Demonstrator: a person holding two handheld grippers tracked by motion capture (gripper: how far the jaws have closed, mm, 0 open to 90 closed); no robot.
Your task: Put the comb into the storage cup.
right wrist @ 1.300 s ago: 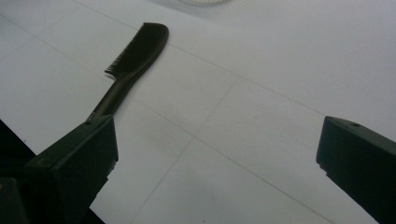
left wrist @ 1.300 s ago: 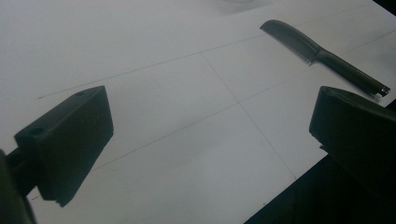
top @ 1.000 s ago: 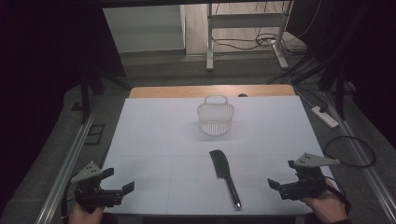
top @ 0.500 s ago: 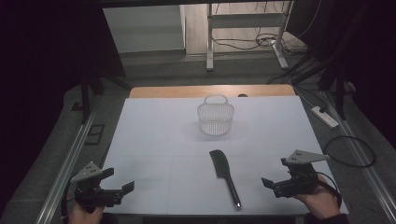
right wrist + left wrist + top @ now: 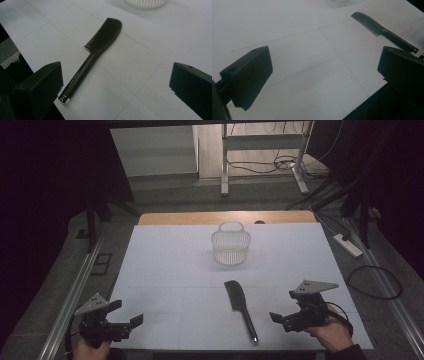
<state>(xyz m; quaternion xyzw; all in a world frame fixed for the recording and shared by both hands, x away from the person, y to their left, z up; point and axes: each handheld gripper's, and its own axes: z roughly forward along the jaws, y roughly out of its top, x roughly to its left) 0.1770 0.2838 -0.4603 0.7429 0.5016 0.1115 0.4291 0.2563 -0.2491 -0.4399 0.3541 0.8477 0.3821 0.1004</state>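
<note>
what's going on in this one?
A person holds a two-jaw gripper in each hand at a white table. The right gripper, jaws open, sits beside the handle of a black plastic comb lying flat. The left gripper is open at the near left corner. A white mesh basket stands farther back, untouched.

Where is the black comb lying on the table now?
In the high view the comb lies flat on the white table, near its front edge, in front of the white basket and just left of the right gripper.
</note>
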